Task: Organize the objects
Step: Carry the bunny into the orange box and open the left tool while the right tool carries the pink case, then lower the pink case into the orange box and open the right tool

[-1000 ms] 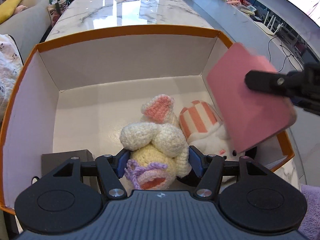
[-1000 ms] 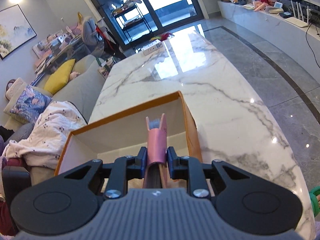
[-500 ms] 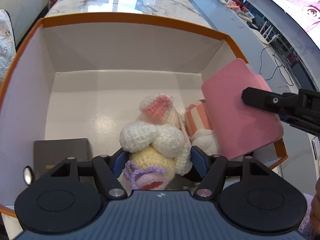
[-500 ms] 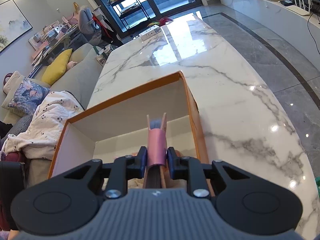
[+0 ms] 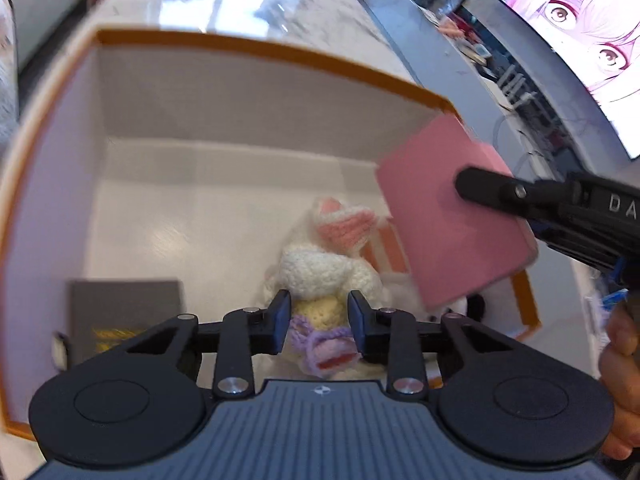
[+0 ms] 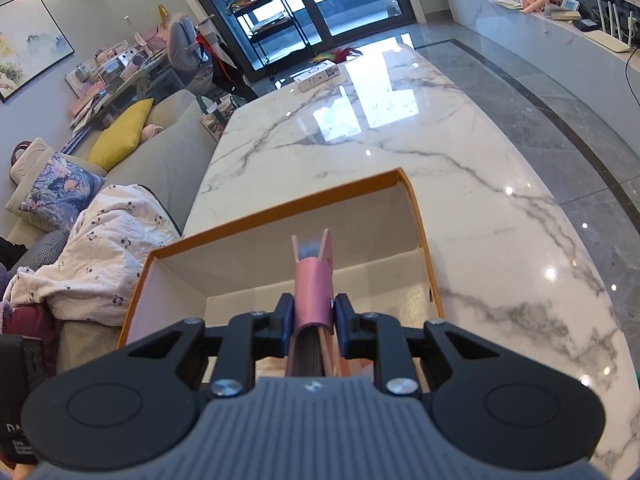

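Left claw (image 5: 316,322): narrowed on a soft crocheted bunny (image 5: 326,276) low inside the box (image 5: 256,92). Right claw (image 6: 314,322): clamped on a slim pink notebook (image 6: 314,288), flat and rigid, above the box's right wall. Risk: notebook could catch the orange rim or land on the bunny. Beyond: glossy marble tabletop (image 6: 380,136).

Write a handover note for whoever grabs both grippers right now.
Left gripper: shut on the crochet doll, low inside the orange box.
Right gripper: shut on the pink notebook, held tilted over the box's right side.
In the box: a gray booklet at the left, a striped plush beside the doll.
Left to do: release the doll, lower the notebook in, let go.
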### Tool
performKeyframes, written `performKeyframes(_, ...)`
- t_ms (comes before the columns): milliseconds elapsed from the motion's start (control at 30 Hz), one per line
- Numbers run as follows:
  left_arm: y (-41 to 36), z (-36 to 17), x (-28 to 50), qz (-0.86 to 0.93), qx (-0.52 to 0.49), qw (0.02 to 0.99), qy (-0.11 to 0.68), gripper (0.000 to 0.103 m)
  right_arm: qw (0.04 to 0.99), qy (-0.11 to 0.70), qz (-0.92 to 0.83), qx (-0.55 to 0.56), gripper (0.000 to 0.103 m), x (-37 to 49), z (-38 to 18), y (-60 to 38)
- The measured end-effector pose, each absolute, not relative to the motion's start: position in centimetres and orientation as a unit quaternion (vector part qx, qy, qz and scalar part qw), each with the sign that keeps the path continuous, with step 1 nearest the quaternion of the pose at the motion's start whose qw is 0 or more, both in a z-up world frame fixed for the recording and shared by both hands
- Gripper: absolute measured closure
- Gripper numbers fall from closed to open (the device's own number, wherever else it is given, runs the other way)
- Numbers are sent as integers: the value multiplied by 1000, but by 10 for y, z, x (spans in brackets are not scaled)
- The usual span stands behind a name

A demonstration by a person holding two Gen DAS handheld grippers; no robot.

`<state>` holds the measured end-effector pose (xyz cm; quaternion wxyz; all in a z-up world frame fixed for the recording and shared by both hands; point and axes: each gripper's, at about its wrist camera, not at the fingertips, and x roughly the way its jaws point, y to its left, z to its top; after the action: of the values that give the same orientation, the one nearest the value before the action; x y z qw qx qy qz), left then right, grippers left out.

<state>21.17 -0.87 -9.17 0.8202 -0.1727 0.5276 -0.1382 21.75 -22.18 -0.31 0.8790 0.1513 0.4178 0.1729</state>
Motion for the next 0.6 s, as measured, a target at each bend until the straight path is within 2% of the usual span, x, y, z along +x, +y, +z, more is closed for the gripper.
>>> performKeyframes(267,4,-77,209,-122,-176,840,499,67,881,404,193,151,80,225,9,-203)
performKeyframes(600,83,-22,174,30,-154,911,383,67,861,433,201,175,80,247,-17,-146)
